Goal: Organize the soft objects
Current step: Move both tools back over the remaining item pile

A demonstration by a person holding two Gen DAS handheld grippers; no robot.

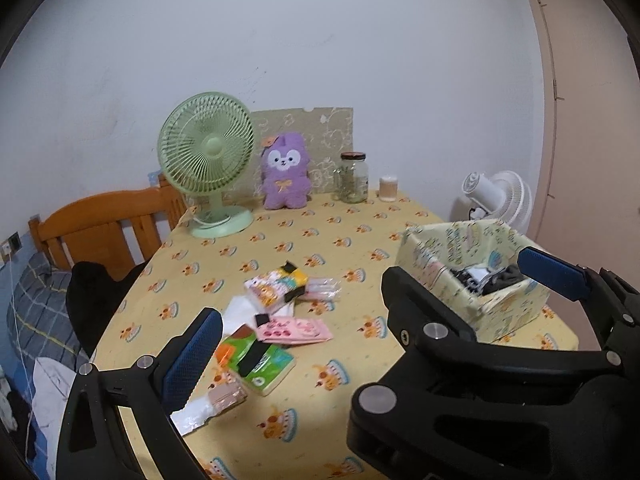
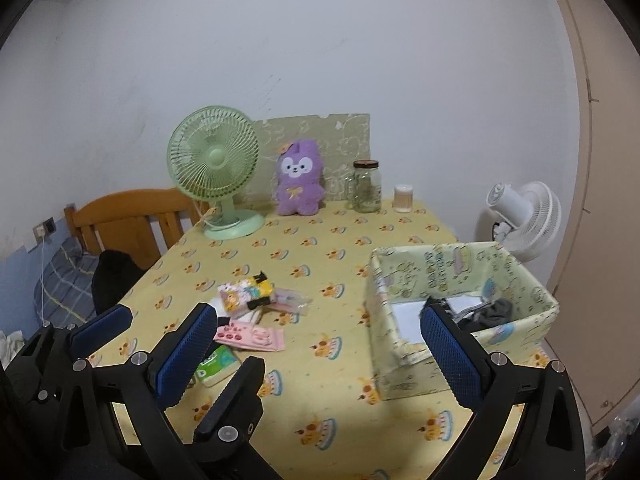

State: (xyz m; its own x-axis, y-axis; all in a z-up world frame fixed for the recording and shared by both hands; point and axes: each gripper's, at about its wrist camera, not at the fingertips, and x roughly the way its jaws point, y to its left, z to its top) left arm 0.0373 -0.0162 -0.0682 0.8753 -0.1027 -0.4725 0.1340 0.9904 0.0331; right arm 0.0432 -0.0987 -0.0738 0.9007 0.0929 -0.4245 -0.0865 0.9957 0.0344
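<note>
A heap of soft packets lies mid-table: a pink packet [image 1: 294, 330] [image 2: 250, 338], a green tissue pack [image 1: 256, 364] [image 2: 216, 364], and a yellow-and-pink packet [image 1: 276, 286] [image 2: 244, 294]. A patterned box [image 1: 472, 276] [image 2: 460, 312] at the right holds dark and white cloth items. My left gripper [image 1: 368, 316] is open and empty above the heap. My right gripper [image 2: 320, 352] is open and empty, between heap and box. The left gripper's blue pad [image 2: 100, 328] shows at the right wrist view's lower left. A purple plush [image 1: 285, 172] [image 2: 299, 178] stands at the back.
A green fan [image 1: 208, 168] [image 2: 216, 168], a glass jar [image 1: 353, 178] [image 2: 365, 187] and a small white container [image 1: 388, 188] [image 2: 403, 198] stand along the back edge. A white fan [image 1: 500, 196] [image 2: 524, 216] is beyond the right edge. A wooden headboard [image 1: 108, 224] and bed lie left.
</note>
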